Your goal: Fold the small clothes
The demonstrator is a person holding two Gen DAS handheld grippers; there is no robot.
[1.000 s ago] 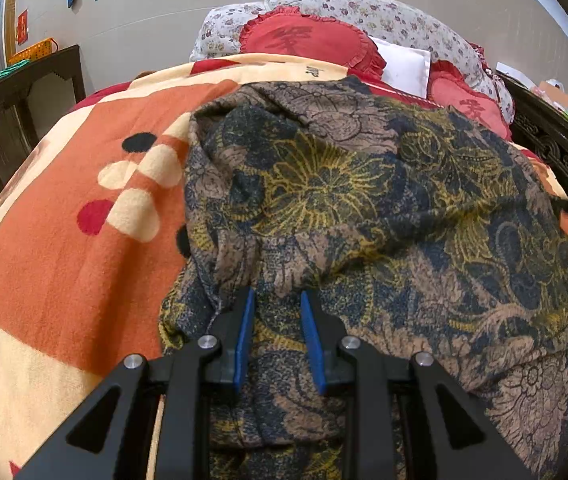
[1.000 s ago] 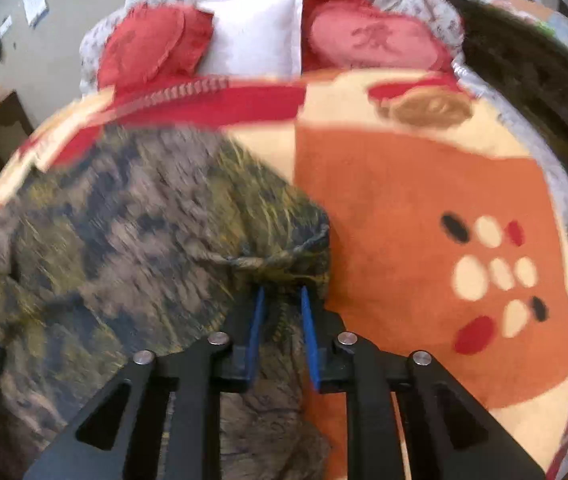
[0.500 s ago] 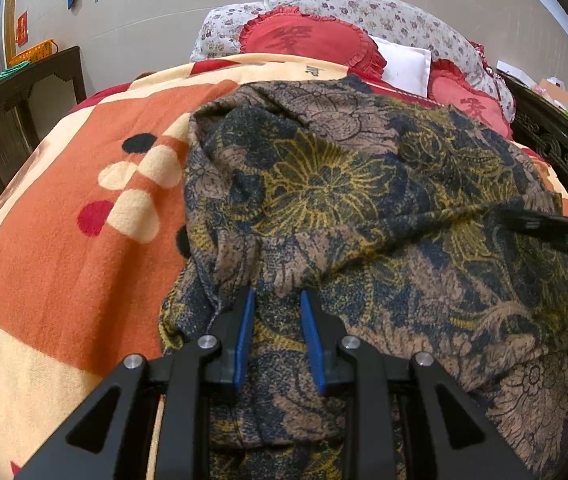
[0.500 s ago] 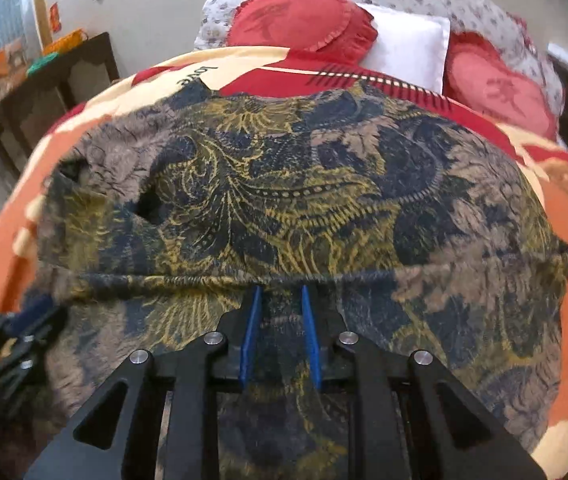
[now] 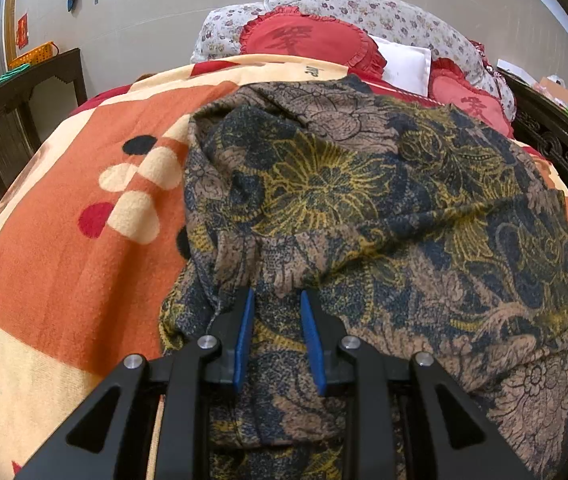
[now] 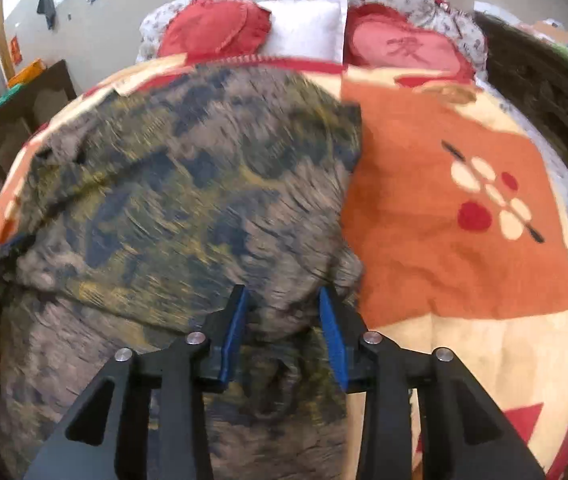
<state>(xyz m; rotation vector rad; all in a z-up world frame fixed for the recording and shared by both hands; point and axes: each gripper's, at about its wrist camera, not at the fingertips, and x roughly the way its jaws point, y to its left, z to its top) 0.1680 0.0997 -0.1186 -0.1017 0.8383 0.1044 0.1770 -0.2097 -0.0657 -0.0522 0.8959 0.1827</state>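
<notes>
A: The left claw [image 5: 275,336] sits low on the near-left part of the garment [image 5: 363,208], its blue pads set on either side of a ridge of cloth; whether they pinch it I cannot tell.

B: The right claw [image 6: 284,334] is opening. A bunched fold lies between its pads, which stand clear of it.

A: The garment lies spread on the blanket [image 5: 64,260], on the bed. My view is sharp: yellow flowers, brown and navy print, and the word "love" on the blanket.

B: Mine is smeared, the print unreadable. But I see the garment's right edge, bare orange blanket beside it, and the left claw at my left rim.

A: I catch only a blue tip at my right rim.
</notes>
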